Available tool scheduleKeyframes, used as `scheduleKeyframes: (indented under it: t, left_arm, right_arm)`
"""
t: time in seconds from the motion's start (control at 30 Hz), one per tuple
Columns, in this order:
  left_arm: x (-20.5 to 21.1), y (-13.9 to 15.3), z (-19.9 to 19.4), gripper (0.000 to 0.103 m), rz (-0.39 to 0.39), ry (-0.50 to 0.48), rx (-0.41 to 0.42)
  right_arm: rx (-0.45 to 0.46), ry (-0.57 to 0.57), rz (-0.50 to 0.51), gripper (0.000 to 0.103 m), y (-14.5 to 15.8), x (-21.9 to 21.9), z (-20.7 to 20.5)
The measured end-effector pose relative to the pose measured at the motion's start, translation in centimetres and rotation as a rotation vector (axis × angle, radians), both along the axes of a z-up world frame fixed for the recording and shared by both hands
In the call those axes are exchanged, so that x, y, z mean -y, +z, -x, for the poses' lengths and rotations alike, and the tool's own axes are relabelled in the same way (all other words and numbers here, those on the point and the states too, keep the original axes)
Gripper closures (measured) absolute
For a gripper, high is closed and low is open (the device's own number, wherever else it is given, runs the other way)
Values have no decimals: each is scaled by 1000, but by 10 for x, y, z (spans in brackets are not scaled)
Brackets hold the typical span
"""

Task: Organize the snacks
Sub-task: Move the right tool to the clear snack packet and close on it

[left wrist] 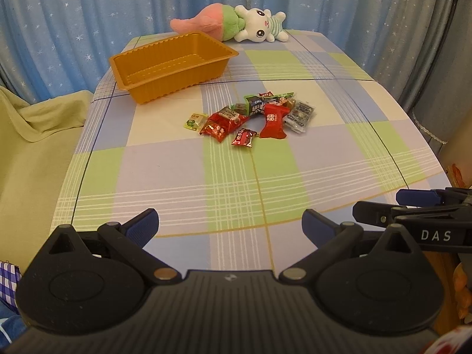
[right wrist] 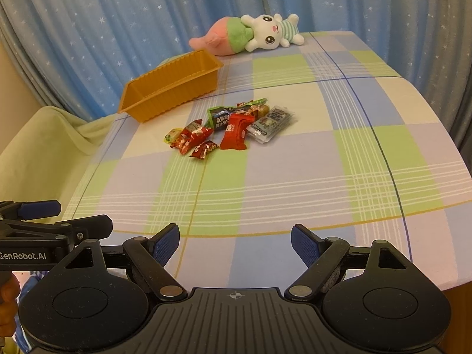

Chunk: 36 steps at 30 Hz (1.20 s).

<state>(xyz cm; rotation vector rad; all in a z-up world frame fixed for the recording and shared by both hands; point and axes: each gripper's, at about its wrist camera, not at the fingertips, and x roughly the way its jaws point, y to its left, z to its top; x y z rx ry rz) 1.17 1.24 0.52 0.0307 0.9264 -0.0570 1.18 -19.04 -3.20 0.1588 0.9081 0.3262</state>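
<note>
We haven't really started yet: both the left tool (left wrist: 230,224) and right tool (right wrist: 235,240) hang wide open with nothing in them, the snacks (left wrist: 250,116) sit piled mid-table, and the orange tray (left wrist: 172,65) at about 10 o'clock from them has nothing inside.

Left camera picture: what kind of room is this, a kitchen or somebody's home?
Probably a room in a home: a plush bunny lies on a checked tablecloth, with starry blue curtains behind.
</note>
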Motion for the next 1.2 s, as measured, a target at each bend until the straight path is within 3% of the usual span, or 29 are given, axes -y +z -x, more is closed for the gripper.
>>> scheduleKeyframes:
  t: [0.53,0.9,1.2]
  left_arm:
    - [-24,-2,-27,0,-11,29,-19]
    - [-59,-14,-63,0,28,54,-60]
    - [-67,-22,-99,0,5,22,-39]
  right_arm:
    - [-22,-4,-6,20,-9,-10,-26]
    - [-42,-31,-3,20,-22,-14,-59]
    - [-40,-90,-14,20,-35,-9,-89]
